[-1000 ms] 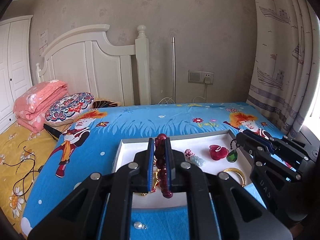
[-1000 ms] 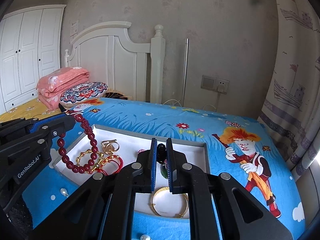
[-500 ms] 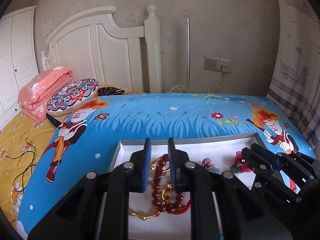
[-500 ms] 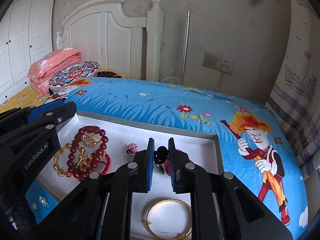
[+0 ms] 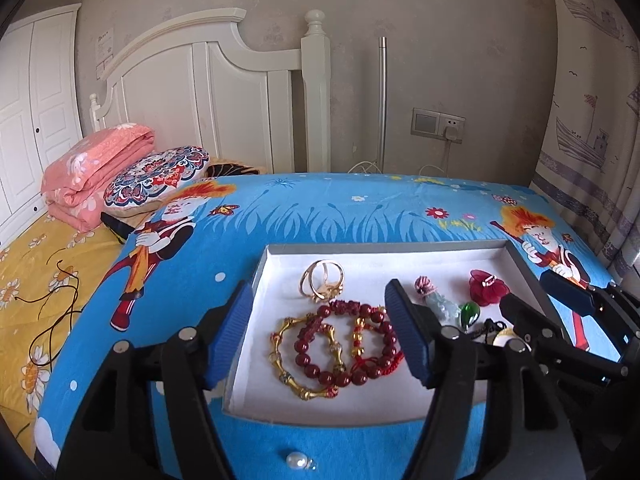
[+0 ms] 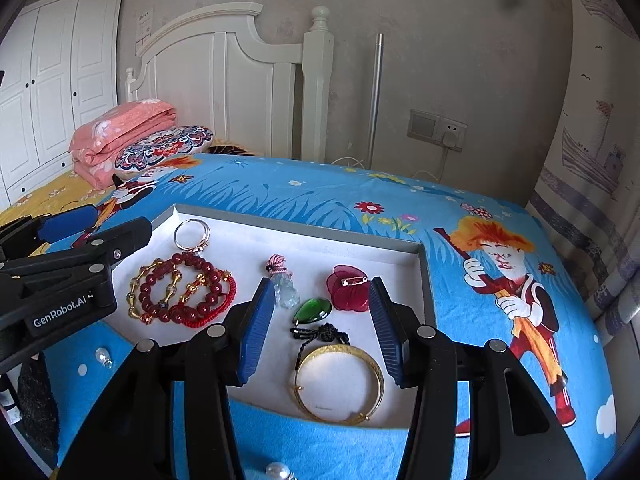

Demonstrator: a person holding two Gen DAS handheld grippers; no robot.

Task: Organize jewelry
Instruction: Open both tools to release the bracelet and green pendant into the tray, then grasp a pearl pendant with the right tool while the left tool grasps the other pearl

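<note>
Beige wallpaper backs a white headboard (image 5: 192, 92) and a bed (image 5: 360, 216) spread with a bright blue cartoon sheet; at the far left lie a folded pink quilt (image 5: 96, 172) and a patterned cushion (image 5: 156, 174), and a ship-print curtain (image 5: 592, 120) hangs at the right; on the sheet sits a shallow grey-rimmed tray (image 5: 384, 246) with a white lining, holding the jewelry; the left gripper (image 5: 320, 332) hangs over the tray's left part, its blue-padded fingers (image 5: 408, 340) spreading apart with nothing pinched, the dark red bead bracelet (image 5: 344, 344) lying loose on the lining below the gap, tangled with a gold bamboo-link bracelet (image 5: 296, 356) and a red cord; the right gripper (image 6: 316, 328) hangs over the tray's right part, its fingers (image 6: 256, 332) likewise opening and clear of everything, with a plain gold bangle (image 6: 340, 384) flat at the near edge between them; a red flower brooch (image 6: 348, 286) lies just beyond; a green teardrop pendant (image 6: 314, 310) rests on the lining with its black knotted cord (image 6: 320, 334) touching the bangle; a pale jade charm with a pink knot (image 6: 282, 284) lies just left of it; a gold ring (image 5: 322, 282) lies near the tray's far left corner; outside the tray, on the sheet at the near edge, lies a pearl earring (image 5: 297, 459).
</note>
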